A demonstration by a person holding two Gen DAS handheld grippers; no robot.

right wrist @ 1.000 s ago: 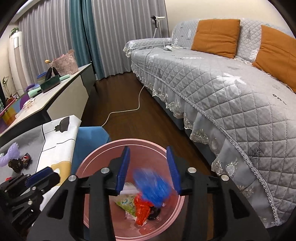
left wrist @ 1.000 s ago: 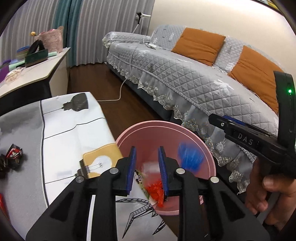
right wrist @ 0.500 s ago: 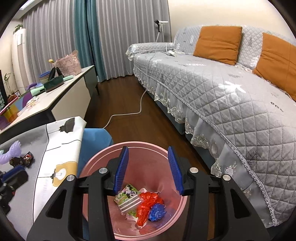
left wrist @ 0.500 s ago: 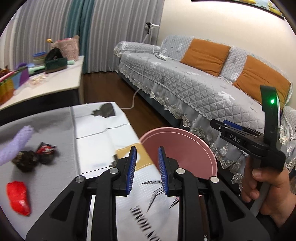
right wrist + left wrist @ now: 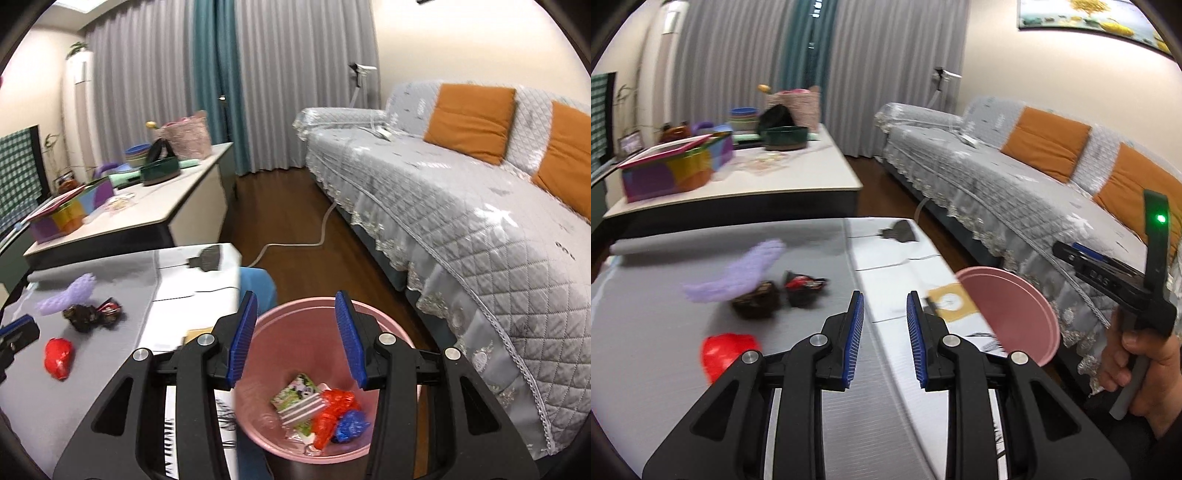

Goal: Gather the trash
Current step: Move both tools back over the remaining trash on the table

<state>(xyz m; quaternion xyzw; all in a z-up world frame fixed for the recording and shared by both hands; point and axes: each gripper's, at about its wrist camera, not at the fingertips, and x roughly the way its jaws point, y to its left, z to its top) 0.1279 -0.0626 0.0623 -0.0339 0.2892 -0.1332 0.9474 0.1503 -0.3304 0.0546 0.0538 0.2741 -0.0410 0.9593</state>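
Nearest, we see our left gripper [image 5: 884, 336] with its blue-padded jaws parted and nothing between them, held over the low table [image 5: 812, 387]. Our right gripper [image 5: 297, 341] is spread wider, also empty, above the pink bin [image 5: 321, 454] standing beside the table's edge.

Inside the bin lie a printed packet [image 5: 299, 400], a crumpled red wrapper [image 5: 330, 410] and a blue scrap [image 5: 351, 424]; the bin's floor under them is partly hidden and something pale there we cannot identify. From the left wrist view only the bin's rim and part of its wall [image 5: 1008, 310] show, and our right hand [image 5: 1137, 365] on its handle is cut off at the frame edge.

Trash on the table: a red wad [image 5: 726, 352], nearest; beyond it a dark crumpled lump [image 5: 755, 301] and just beside that a black-and-red wrapper [image 5: 803, 288], all motion-blurred. A lilac textured piece [image 5: 742, 271] touches or overlaps the dark lump; we cannot tell which.

Surface: grey mat over a white printed cloth.

Room: a side table [image 5: 147, 210] with a coloured box [image 5: 66, 214], a dark green basket [image 5: 160, 171] and bowls; a white cable [image 5: 295, 243] on the wood floor; a grey quilted sofa [image 5: 461, 206] with orange cushions [image 5: 469, 118]; grey and teal curtains [image 5: 221, 85] at the back.
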